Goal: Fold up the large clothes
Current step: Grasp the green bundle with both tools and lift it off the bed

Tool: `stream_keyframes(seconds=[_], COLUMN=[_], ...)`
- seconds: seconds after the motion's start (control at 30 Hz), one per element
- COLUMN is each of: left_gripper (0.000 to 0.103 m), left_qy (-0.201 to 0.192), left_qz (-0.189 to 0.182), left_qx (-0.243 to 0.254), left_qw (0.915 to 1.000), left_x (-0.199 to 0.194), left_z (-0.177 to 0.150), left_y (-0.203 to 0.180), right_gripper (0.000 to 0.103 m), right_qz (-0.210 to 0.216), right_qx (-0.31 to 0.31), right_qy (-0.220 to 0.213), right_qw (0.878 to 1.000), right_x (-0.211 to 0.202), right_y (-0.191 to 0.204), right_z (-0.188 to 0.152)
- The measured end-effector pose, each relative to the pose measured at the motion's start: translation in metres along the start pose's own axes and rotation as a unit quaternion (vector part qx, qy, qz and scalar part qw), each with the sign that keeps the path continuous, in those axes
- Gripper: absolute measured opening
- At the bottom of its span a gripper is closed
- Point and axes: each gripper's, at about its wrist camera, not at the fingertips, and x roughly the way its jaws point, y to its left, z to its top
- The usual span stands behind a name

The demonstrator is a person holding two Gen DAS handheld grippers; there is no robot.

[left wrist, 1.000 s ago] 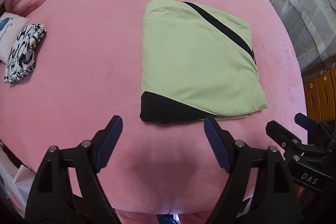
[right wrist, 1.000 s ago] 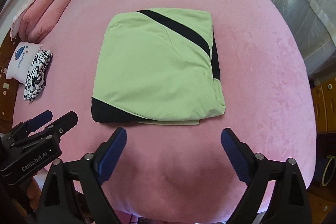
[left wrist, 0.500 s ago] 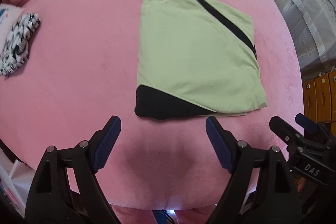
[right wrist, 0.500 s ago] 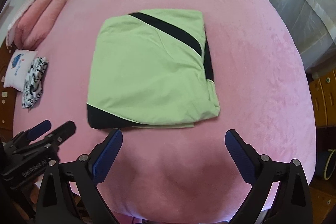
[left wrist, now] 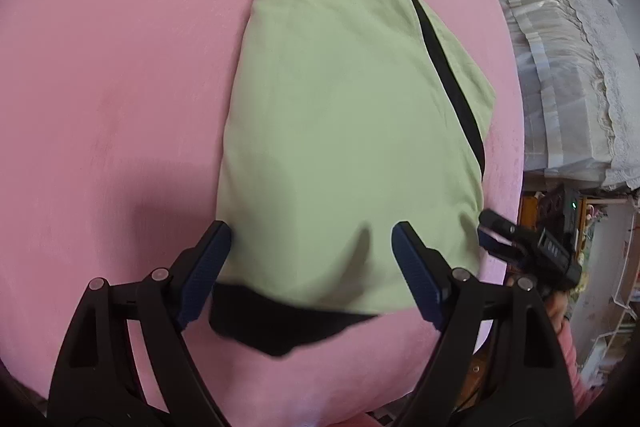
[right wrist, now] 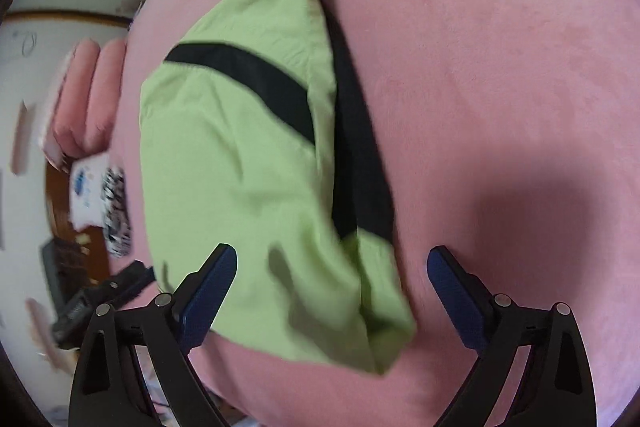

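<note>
Both pictures are evenly lit by soft daylight, with no glare. In the left wrist view a broad soft shadow darkens the pink bed cover [left wrist: 120, 87] at lower left, and a small one lies on the green garment [left wrist: 340, 127] between the jaws. In the right wrist view a similar dark patch sits at lower right of the bed cover. Motion blur smears both frames, most strongly the right wrist view's left edge, where the pillows [right wrist: 88, 99] are streaked. Fisheye distortion bends everything toward the black corners.

left gripper [left wrist: 310, 269] and right gripper [right wrist: 330, 287] dropped close over folded garment [left wrist: 344, 131], now filling views
</note>
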Motion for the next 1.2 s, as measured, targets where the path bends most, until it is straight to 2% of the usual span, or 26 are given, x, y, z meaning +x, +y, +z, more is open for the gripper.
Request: stream_keyframes(seconds=[0.13,0.2,0.23,0.33,0.5,0.53,0.6,0.67,0.73,0.8,0.9,1.03,1.17,1.2], left_gripper=[0.079,0.079,0.079,0.077,0.063,0.058,0.049,0.040,0.028,0.023,0.021,0.019,0.018,0.018], left_qy=[0.033,0.056,0.065,0.061,0.042,0.038,0.030,0.021,0.013,0.000,-0.014,-0.017,-0.012,-0.011], left_qz=[-0.009,-0.020,-0.031,-0.050,-0.046,-0.041,-0.040,-0.038,-0.040,-0.039,-0.028,-0.018,-0.009,0.005], left_qx=[0.016,-0.002,-0.010,-0.024,-0.046,-0.047,-0.051,-0.058,-0.068,-0.064,-0.054,-0.046,-0.056,-0.051], left_qw=[0.9993,0.9982,0.9974,0.9966,0.9970,0.9973,0.9974,0.9973,0.9968,0.9972,0.9981,0.9986,0.9984,0.9986], left_x=[0.019,0.033,0.039,0.047,0.048,0.046,0.043,0.037,0.029,0.015,-0.006,-0.037,-0.077,-0.093], left_z=[0.034,0.048,0.055,0.072,0.086,0.086,0.083,0.080,0.077,0.069,0.056,0.027,-0.006,-0.014], left_y=[0.012,0.021,0.024,0.027,0.028,0.027,0.024,0.021,0.019,0.012,0.002,0.005,0.038,0.053], right_gripper=[0.095,0.088,0.081,0.077,0.055,0.039,0.031,0.019,0.016,0.014,0.012,0.011,0.011,0.010], right_qz=[0.027,0.048,0.054,0.061,0.110,0.100,0.097,0.123,0.137,0.141,0.134,0.086,0.061,0.061], right_qx=[-0.013,-0.036,-0.044,-0.051,-0.056,-0.073,-0.078,-0.055,-0.042,-0.048,-0.067,-0.106,-0.145,-0.152], right_qy=[0.010,0.009,0.009,0.025,0.074,0.079,0.075,0.067,0.054,0.042,0.029,0.028,0.041,0.042], right_qw=[1.000,0.998,0.997,0.997,0.990,0.989,0.989,0.989,0.988,0.988,0.988,0.990,0.987,0.986], right_x=[0.013,0.018,0.022,0.034,0.050,0.052,0.052,0.047,0.037,0.027,0.012,0.005,0.020,0.029], right_y=[-0.001,0.005,0.007,0.010,0.022,0.028,0.035,0.037,0.040,0.049,0.069,0.108,0.166,0.186], right_z=[0.029,0.038,0.041,0.048,0.047,0.044,0.039,0.035,0.029,0.020,0.004,-0.029,-0.077,-0.093])
